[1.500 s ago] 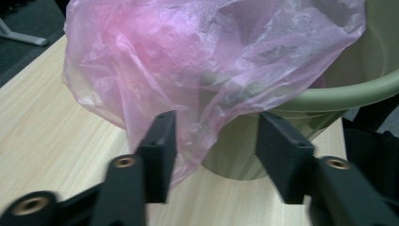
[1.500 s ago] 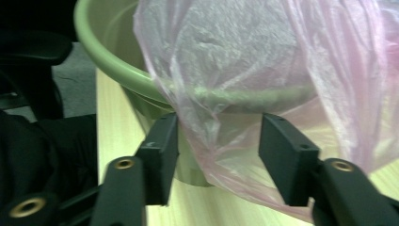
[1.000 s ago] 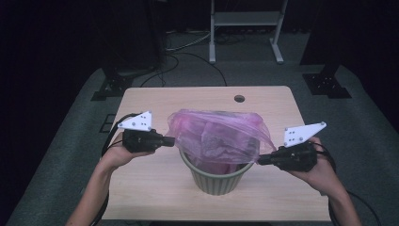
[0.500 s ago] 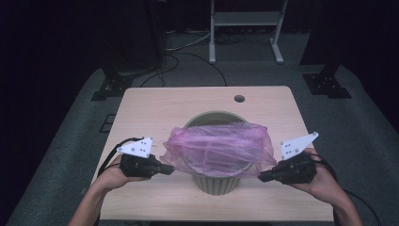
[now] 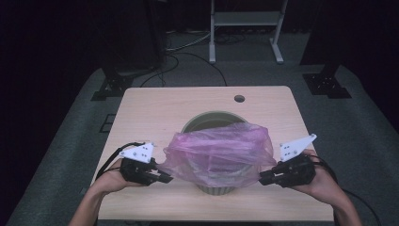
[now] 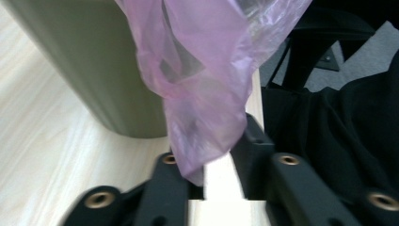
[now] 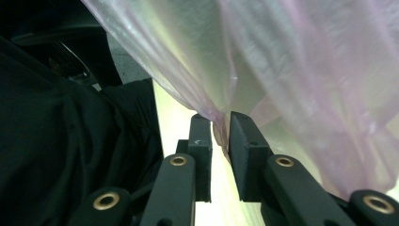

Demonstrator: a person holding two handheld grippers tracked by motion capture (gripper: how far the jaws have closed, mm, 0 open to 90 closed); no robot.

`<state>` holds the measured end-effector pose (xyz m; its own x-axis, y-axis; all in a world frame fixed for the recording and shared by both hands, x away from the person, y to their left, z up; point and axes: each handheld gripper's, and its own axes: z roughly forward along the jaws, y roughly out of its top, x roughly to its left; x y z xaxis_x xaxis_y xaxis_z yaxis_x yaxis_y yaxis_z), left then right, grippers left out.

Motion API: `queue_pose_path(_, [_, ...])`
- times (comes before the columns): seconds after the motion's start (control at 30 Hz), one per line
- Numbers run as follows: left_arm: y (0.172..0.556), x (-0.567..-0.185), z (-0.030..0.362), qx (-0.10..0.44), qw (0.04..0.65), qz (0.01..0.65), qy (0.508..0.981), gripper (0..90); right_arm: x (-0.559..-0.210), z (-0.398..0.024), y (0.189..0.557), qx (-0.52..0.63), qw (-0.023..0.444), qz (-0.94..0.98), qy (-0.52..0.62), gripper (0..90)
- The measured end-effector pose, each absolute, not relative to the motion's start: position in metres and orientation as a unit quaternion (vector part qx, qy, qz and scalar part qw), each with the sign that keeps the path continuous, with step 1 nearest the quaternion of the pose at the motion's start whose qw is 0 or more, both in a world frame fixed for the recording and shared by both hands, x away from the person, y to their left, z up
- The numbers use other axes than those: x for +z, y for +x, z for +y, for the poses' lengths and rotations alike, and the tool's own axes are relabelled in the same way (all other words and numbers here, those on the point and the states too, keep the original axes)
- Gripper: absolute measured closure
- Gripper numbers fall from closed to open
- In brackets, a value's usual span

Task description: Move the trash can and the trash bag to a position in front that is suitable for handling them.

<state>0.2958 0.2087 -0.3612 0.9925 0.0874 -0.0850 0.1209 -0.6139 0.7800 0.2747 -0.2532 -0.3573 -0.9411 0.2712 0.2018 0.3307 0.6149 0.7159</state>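
at lower centre, both grippers, left gripper (image 5: pixel 162 178) and right gripper (image 5: pixel 263 178), jaws just opening, are releasing the pink bag (image 5: pixel 219 153) over the bin (image 5: pixel 207 120); next, tucking its rim down.

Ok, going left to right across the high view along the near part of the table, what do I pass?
Left gripper → pink plastic bag draped over the green bin → right gripper. Both grippers' jaws have just been opening, each with an edge of the bag between them.
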Motion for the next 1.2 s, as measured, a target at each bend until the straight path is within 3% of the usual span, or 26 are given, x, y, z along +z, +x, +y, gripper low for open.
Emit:
queue_pose_path(0.03, [0.294, -0.358, 0.214, -0.014, 0.438, 0.064, 0.897, 66.3, -0.351, -0.258, 0.271, -0.416, 0.030, -0.894, -0.164, 72.2])
queue_pose_path(0.3, [0.288, -0.344, 0.233, 0.012, 0.445, 0.083, 0.891, 57.9, -0.331, -0.272, 0.253, -0.455, 0.019, -0.878, -0.150, 61.6])
queue_pose_path(0.87, [0.285, -0.305, 0.253, 0.051, 0.466, 0.101, 0.878, 44.5, -0.300, -0.265, 0.255, -0.498, -0.082, -0.849, -0.159, 54.9])
queue_pose_path(1.2, [0.293, -0.284, 0.230, 0.079, 0.478, 0.092, 0.870, 39.4, -0.297, -0.243, 0.268, -0.465, -0.132, -0.862, -0.149, 48.7])
